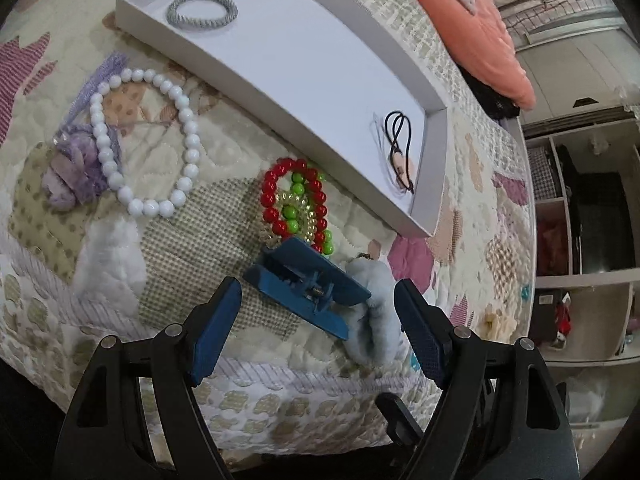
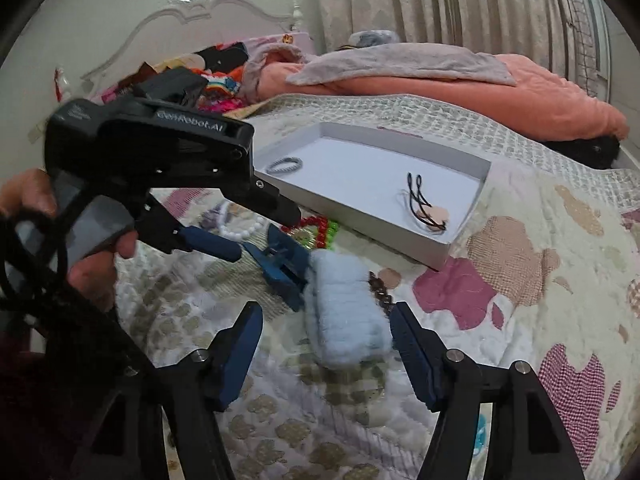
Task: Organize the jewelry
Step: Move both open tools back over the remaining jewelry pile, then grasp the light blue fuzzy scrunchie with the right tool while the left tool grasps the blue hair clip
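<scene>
On the quilted bed [image 1: 168, 264], a purple fabric flower [image 1: 74, 176] is seen at the far left, with a white bead bracelet [image 1: 144, 144] lying over its edge. Further right, a red and green bead bracelet [image 1: 296, 204] is laid on the quilt, just beside the near wall of the white tray [image 1: 224, 68]. In the tray, a grey braided hair tie [image 1: 202, 10] is kept at the left end and a black cord necklace [image 1: 400, 148] at the right. A blue hair clip [image 1: 308, 292] is found between the spread fingers of the left gripper [image 1: 318, 308], untouched by them. Against the clip's right side, a pale blue fluffy scrunchie [image 2: 344, 312] is set between the parted fingers of the right gripper [image 2: 326, 332], with no pad seen pressing on it.
</scene>
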The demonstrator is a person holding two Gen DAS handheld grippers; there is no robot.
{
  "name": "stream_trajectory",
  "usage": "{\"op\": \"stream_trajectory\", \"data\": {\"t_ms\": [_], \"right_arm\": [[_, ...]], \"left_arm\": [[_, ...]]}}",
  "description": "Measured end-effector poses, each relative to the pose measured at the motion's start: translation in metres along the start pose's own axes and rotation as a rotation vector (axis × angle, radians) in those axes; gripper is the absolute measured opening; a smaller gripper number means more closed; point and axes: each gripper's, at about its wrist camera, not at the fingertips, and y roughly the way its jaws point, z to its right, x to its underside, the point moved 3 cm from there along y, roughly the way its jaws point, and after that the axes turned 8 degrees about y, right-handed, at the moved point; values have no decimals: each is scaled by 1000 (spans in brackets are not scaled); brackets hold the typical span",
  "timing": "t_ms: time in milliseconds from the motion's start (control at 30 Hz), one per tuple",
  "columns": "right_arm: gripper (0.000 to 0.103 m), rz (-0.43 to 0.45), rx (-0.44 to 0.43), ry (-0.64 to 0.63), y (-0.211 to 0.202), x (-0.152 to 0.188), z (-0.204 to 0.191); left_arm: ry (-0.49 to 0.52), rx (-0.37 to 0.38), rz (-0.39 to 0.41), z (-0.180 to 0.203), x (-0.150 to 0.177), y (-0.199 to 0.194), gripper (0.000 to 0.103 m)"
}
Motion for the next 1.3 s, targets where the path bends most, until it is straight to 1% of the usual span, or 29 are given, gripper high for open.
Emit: {"op": "stream_trajectory", "data": {"t_ms": [33, 133, 167, 200, 233, 267, 300, 333, 367, 400, 433, 467, 500, 533, 567, 667, 933, 1000, 1167, 1233, 1300], "right_arm": [[64, -13, 10, -14, 5, 1, 0], [64, -37, -8, -40, 16, 5, -3], [61, -40, -4, -50, 20, 5, -4], [57, -40, 0, -65, 25, 5, -4], [44, -41, -2, -68, 27, 6, -4], [35, -44, -2, -68, 30, 6, -3], [30, -46, 6, -64, 33, 5, 0], [23, -44, 9, -57, 33, 6, 2], [21, -43, -1, -44, 33, 5, 5], [18, -41, -21, -22, 31, 6, 8], [16, -38, -26, -15, 30, 5, 9], [14, -34, -27, -13, 28, 5, 10], [13, -32, -30, -11, 26, 5, 9], [12, -31, -33, -8, 24, 5, 9], [10, -28, -36, -5, 22, 5, 9], [8, -16, -61, 10, 14, 3, 7], [7, 34, -107, 65, -2, -12, 8], [7, 49, -107, 61, -6, -18, 7], [7, 84, -103, 62, -12, -35, 6], [7, 87, -102, 74, -10, -41, 7], [7, 89, -102, 80, -10, -44, 8]], "left_arm": [[-10, -2, -5, 0, 0, 4, 79], [-66, 6, -40, -5, 0, 15, 79], [-76, 7, -48, -6, 1, 18, 79], [-85, 9, -54, -7, 1, 20, 79], [-91, 15, -58, -7, 1, 22, 79], [-94, 29, -58, -7, 1, 22, 76], [-93, 38, -57, -8, 0, 23, 65], [-88, 46, -54, -7, -1, 22, 61], [-85, 57, -48, -7, -3, 21, 57], [-81, 62, -43, -7, -4, 21, 49], [-69, 71, -37, -5, -5, 20, 46], [-51, 67, -34, -4, -6, 19, 45], [-38, 71, -28, -2, -6, 17, 38], [-28, 73, -27, -1, -6, 17, 33], [-11, 69, -26, -1, -6, 14, 18], [27, 76, -20, -2, -6, 5, 16], [72, 73, 7, -5, -8, -17, 12], [92, 76, 29, -2, -11, -25, 10], [120, 87, 79, 3, -21, -43, 10], [124, 82, 88, 3, -25, -47, 10], [153, 73, 77, 5, -25, -47, 10]]}}
